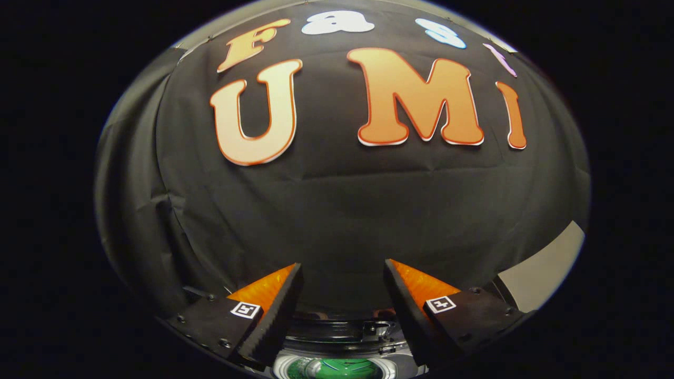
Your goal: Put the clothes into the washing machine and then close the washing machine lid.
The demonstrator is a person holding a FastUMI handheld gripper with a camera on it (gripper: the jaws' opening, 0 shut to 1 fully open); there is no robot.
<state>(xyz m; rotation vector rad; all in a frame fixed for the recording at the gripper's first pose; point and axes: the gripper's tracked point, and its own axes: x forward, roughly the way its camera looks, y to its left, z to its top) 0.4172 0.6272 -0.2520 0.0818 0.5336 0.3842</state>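
Nearest the camera in the gripper view are the two fingers (343,273), spread wide with nothing between them. Each carries a small square marker tag near its base. Their tips point up at the black cloth wall (337,210), which hangs in soft folds beyond them.

Low between the finger bases sits the washer (342,337), seen from above and close in. Its dark back rim and some shiny fittings lie just under the gap between the fingers. Nearer the camera comes a pale ring around the round opening, and inside the drum shows something green (337,369), perhaps the clothes, though too little is seen to tell. The opening is uncovered from this angle; whether the lid is up behind it cannot be told.

Beyond the right finger, a pale flat strip (545,268) runs along the foot of the wall; what it is cannot be made out.
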